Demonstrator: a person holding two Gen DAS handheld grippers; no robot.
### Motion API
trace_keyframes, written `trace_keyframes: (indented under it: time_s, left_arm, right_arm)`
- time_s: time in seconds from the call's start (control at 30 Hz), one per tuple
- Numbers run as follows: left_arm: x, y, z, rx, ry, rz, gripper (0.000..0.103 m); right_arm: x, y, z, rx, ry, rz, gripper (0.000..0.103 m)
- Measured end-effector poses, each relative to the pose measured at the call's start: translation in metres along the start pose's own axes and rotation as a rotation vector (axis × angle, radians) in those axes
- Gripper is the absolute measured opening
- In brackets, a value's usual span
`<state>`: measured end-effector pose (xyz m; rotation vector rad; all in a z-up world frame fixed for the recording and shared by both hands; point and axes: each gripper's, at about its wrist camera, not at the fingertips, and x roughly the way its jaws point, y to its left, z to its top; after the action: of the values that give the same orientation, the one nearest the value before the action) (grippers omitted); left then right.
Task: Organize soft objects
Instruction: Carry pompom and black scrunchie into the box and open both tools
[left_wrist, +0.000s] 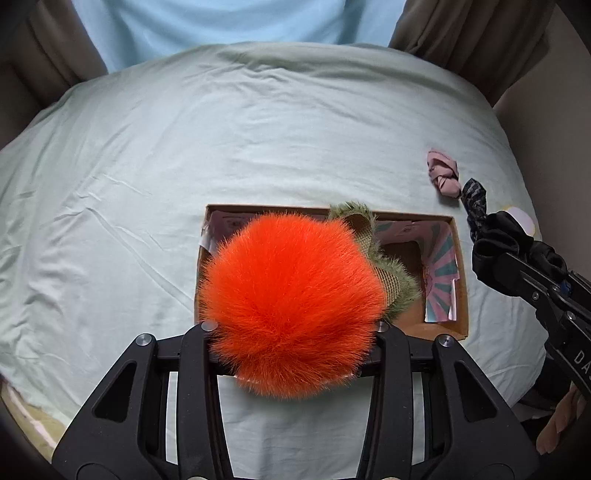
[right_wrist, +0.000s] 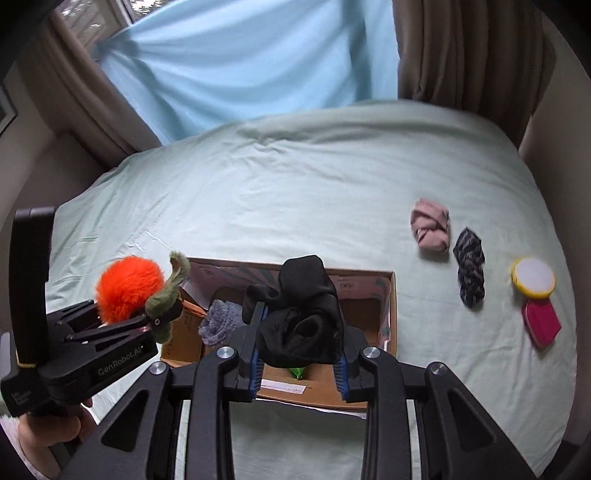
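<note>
The left gripper, seen at the left from the right wrist view, bears "GenRobot.AI" in pale letters on its black body; small print on its near end is too fine to read; the right gripper, at the right edge of the left wrist view, shows "DA", cut off; dark print on the box wall is blurred

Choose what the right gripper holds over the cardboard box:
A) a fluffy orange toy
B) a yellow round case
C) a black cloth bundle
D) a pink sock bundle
C: the right gripper is shut on the black cloth bundle; the pink sock bundle lies on the bed.
</note>
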<state>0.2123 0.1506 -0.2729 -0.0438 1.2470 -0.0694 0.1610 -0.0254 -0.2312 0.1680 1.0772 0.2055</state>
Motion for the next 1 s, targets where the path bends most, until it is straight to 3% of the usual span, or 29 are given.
trace_keyframes:
  time_s: [0.27, 0.6, 0.63, 0.67, 0.7, 0.73, 0.77, 0.83, 1.0]
  left_arm:
    - [0.066, -0.003, 0.017, 0.0, 0.164, -0.035, 0.037]
    - [0.108, -0.021, 0.029, 0.093, 0.258, -0.038, 0.037]
    - [0.109, -0.023, 0.029, 0.103, 0.261, -0.042, 0.042]
    - [0.109, -0.026, 0.029, 0.114, 0.262, -0.038, 0.049]
    - [0.109, -0.029, 0.03, 0.126, 0.263, -0.019, 0.074]
    - [0.108, -0.03, 0.03, 0.136, 0.258, 0.006, 0.098]
    - [0.105, -0.03, 0.03, 0.142, 0.244, 0.022, 0.103]
    - [0.099, -0.028, 0.033, 0.153, 0.227, 0.034, 0.103]
    - [0.09, -0.018, 0.027, 0.154, 0.235, 0.046, 0.103]
  right_arm:
    - [0.073, -0.028, 0.01, 0.167, 0.215, -0.041, 0.028]
    - [0.116, -0.054, 0.009, 0.28, 0.324, -0.081, 0.028]
    - [0.119, -0.056, 0.009, 0.292, 0.328, -0.082, 0.028]
    - [0.121, -0.058, 0.009, 0.303, 0.333, -0.08, 0.034]
    - [0.123, -0.059, 0.01, 0.311, 0.338, -0.077, 0.043]
    - [0.125, -0.061, 0.01, 0.319, 0.335, -0.07, 0.063]
    - [0.125, -0.062, 0.01, 0.327, 0.325, -0.059, 0.083]
    - [0.126, -0.062, 0.013, 0.317, 0.315, -0.039, 0.101]
    - [0.122, -0.057, 0.014, 0.278, 0.296, -0.021, 0.102]
